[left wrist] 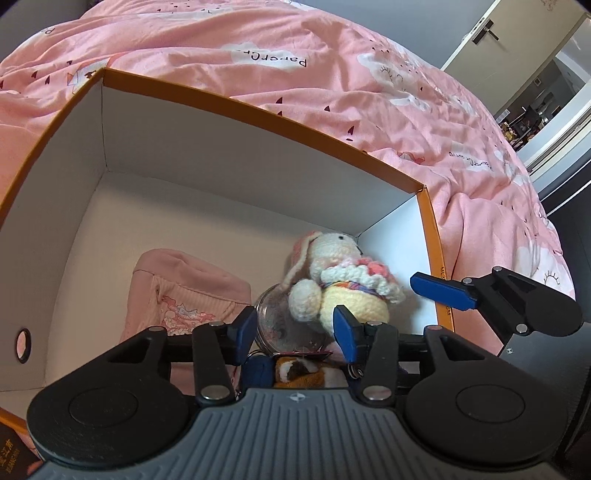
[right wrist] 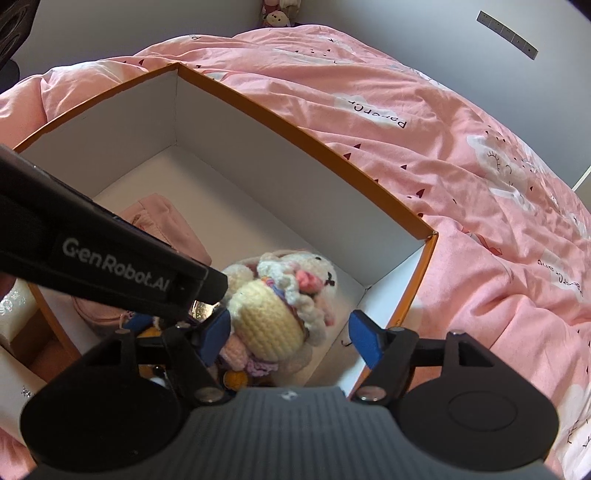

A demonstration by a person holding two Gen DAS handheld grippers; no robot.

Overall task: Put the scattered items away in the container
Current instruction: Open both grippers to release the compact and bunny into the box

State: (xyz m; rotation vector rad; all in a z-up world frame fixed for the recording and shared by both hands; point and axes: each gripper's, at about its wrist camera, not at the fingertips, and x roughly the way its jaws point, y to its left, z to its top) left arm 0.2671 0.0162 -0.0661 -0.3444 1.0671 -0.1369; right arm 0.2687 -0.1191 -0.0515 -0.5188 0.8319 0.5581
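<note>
An orange box [left wrist: 258, 110] with white inner walls [right wrist: 258, 155] sits on the bed. Inside it, near the right corner, lies a crocheted cream rabbit [left wrist: 347, 291] [right wrist: 269, 325] on a clear round jar [left wrist: 275, 314]. A pink fabric pouch [left wrist: 188, 291] [right wrist: 166, 221] lies to the left. A brown and white plush [left wrist: 299, 371] shows just below my left gripper [left wrist: 295, 332], which hangs open over the jar and the rabbit's foot. My right gripper [right wrist: 291, 334] is open around the rabbit, with a gap at its right pad. One of its blue fingers [left wrist: 441, 291] shows at the box's right wall.
The pink printed duvet [left wrist: 332, 74] [right wrist: 443, 147] surrounds the box. A door [left wrist: 484, 33] stands at the far right. Plush toys [right wrist: 277, 14] sit by the far wall. A white box [right wrist: 14, 321] is beside the container's left wall. A dark booklet [left wrist: 13, 454] lies at the lower left.
</note>
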